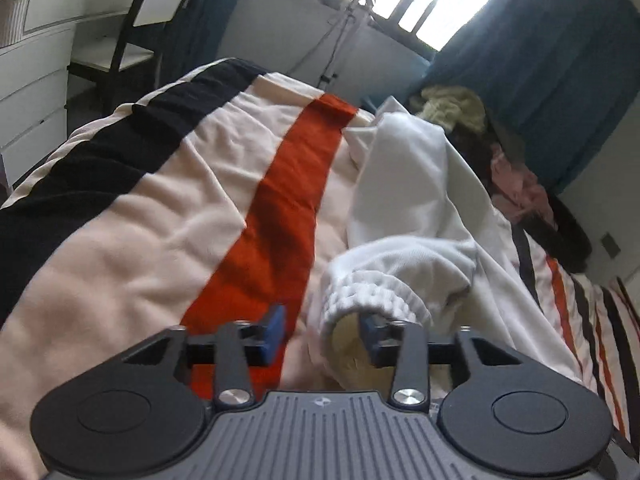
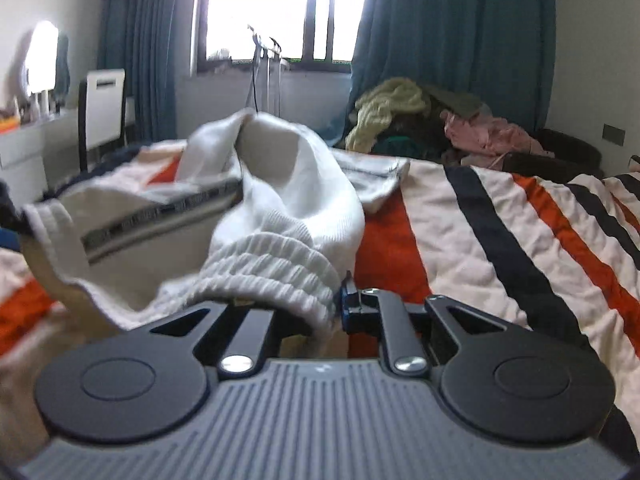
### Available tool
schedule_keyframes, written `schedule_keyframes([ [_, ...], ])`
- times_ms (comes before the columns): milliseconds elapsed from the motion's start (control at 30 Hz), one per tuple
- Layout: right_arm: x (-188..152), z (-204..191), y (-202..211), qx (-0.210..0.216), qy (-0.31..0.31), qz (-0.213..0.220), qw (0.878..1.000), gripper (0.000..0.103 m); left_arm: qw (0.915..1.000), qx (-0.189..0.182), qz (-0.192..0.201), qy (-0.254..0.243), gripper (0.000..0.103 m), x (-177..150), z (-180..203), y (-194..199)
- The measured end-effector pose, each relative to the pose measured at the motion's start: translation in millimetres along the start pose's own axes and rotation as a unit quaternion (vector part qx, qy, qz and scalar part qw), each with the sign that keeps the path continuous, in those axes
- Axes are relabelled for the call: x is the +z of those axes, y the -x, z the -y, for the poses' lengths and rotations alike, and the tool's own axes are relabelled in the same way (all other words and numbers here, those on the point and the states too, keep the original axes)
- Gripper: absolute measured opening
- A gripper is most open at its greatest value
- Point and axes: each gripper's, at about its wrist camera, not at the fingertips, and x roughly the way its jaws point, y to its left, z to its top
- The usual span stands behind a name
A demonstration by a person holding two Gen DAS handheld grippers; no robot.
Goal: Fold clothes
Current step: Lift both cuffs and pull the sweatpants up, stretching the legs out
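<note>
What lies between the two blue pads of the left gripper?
In the left wrist view, the ribbed cuff of the white sweatshirt lies between the left gripper's open pads, draped over one pad, with striped bedcover below.

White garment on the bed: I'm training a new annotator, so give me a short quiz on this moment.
1. True or false: the left gripper stands open.
2. What is the right gripper shut on? A) a pink top B) the white garment's ribbed cuff C) a curtain
3. Besides black, what colour are the bedcover's stripes?
Key: 1 true; 2 B; 3 orange-red.
</note>
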Motion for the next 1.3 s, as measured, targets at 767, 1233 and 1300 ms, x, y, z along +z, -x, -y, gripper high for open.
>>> schedule_keyframes([
  [767, -12.5, 14.5, -6.5, 0.018, -0.052, -0.030, 0.998, 0.017, 0.9909, -0.098, -0.036, -0.085, 0.051, -38.0, 62.3, -37.5],
  [1233, -12.2, 13.1, 12.8, 0.076, -0.074, -0.016, 0.994, 0.066, 0.9878, -0.108, 0.105, 0.040, 0.012, 12.3, 10.1, 21.5],
  [1300, -10.0, 10.1, 21.5, 0.110, -0.079, -0.003, 0.991, 0.066, 0.9889, -0.082, 0.105, 0.065, 0.012, 26.7, -8.3, 26.3],
])
